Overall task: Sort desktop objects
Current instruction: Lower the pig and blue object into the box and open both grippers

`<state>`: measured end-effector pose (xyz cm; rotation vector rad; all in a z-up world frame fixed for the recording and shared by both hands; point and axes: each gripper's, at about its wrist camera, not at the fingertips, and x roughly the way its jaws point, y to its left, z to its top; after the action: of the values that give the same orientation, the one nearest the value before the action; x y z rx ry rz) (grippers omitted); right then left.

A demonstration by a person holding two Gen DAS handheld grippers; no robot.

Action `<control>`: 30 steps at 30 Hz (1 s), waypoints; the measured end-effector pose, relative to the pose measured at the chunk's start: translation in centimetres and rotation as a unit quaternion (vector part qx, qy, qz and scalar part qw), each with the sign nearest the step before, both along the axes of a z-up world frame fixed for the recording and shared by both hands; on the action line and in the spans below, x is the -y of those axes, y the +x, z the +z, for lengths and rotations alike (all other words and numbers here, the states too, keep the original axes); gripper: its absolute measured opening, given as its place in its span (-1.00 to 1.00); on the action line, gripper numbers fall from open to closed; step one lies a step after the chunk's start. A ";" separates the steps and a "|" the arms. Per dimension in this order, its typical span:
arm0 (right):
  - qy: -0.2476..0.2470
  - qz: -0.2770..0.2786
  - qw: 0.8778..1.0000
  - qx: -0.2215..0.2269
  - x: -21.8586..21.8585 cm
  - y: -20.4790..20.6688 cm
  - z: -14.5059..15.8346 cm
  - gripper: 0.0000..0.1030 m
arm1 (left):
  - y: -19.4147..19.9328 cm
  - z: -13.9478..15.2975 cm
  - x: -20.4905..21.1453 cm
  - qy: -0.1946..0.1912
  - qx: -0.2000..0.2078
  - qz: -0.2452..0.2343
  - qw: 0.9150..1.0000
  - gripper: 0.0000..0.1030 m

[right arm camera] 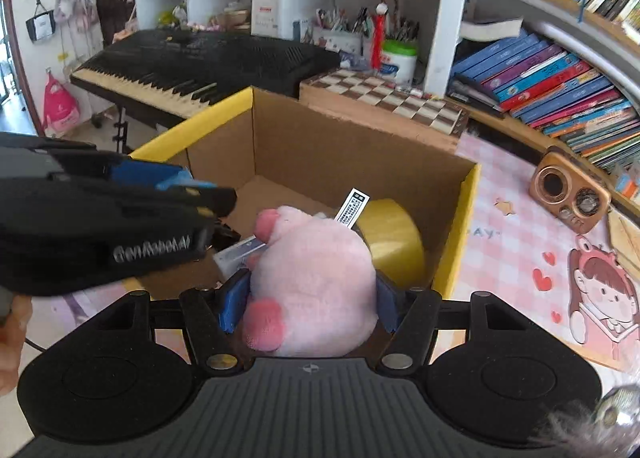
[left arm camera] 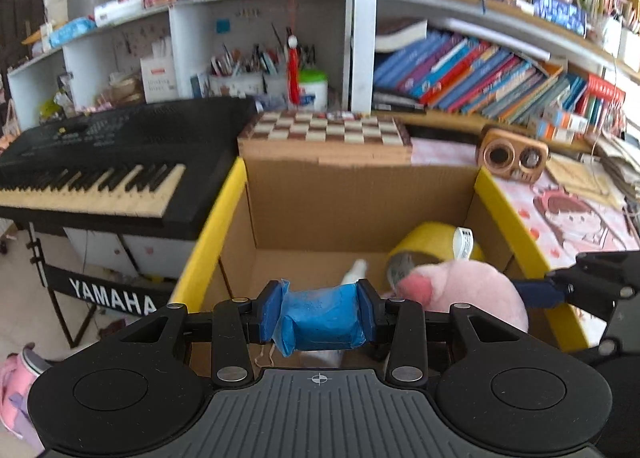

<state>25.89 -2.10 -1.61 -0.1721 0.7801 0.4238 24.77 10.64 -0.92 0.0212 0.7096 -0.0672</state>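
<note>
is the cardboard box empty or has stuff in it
Not empty. A yellow tape roll lies inside the box by its right wall; the pink plush is gripped over it, not dropped yet.

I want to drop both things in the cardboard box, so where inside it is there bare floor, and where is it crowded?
Bare floor lies in the cardboard box's back-left part, along the back wall and the yellow-edged left side. The right side is crowded by the yellow tape roll. A white bottle and a clear packet lie mid-floor nearer the front.
</note>
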 end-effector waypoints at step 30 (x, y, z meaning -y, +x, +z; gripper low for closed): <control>0.022 -0.020 0.996 0.088 3.4 -6.4 4.5 0.61 | -6.1 5.0 -0.3 -0.039 0.089 0.004 0.995 0.74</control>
<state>19.52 -5.50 2.91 -0.1511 0.5998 0.3827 18.63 10.93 4.08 -0.0495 0.5287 -0.0842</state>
